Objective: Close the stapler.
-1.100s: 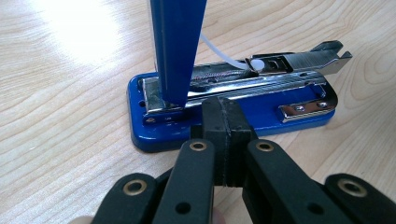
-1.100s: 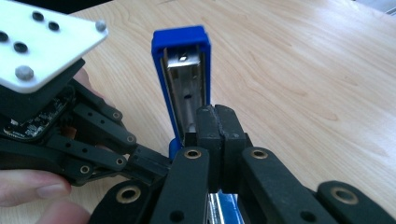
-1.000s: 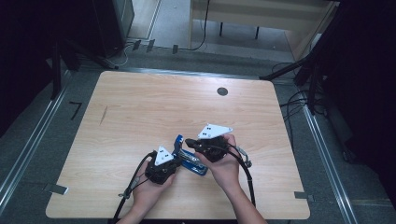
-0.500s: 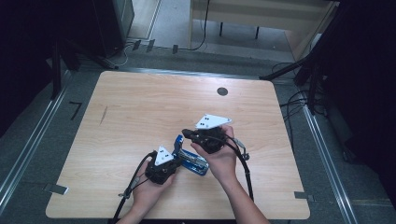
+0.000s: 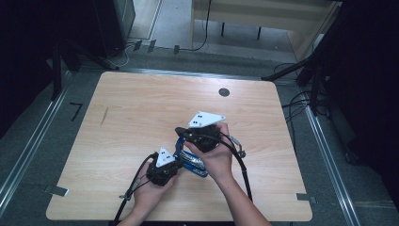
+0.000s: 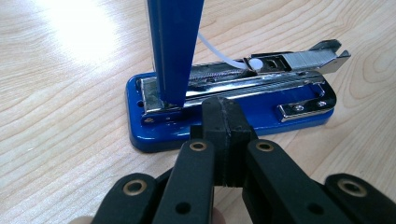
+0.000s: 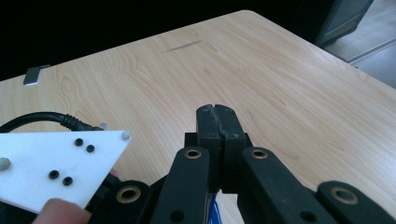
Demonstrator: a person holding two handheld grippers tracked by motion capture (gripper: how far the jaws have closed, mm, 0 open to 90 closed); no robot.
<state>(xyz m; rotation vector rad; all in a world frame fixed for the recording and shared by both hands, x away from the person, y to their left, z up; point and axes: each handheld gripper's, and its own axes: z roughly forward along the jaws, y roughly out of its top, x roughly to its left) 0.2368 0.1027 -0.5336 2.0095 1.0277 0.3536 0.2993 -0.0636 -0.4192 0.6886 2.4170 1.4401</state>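
A blue stapler [image 5: 192, 164] lies open on the wooden table [image 5: 141, 117] near the front edge. In the left gripper view its blue top arm [image 6: 175, 46] stands upright above the blue base [image 6: 261, 127]. A row of staples [image 6: 303, 58] and a white plastic strip [image 6: 219, 53] lie in the metal channel. My left gripper [image 6: 224, 105] is shut with nothing between its jaws, its tips right at the near side of the base. My right gripper [image 7: 217, 112] is also shut on nothing. It is held above the stapler [image 5: 179, 131], pointing left across the table.
A black round grommet [image 5: 224, 92] sits in the table's far right part. Cables trail from both grippers over the front edge. The left gripper's white plate [image 7: 56, 168] lies close under the right gripper. Metal rails [image 5: 28, 150] flank the table, and a wooden desk [image 5: 263, 19] stands beyond.
The right hand has risen and drawn slightly toward the far side, away from the stapler. The left gripper and stapler base have stayed put.
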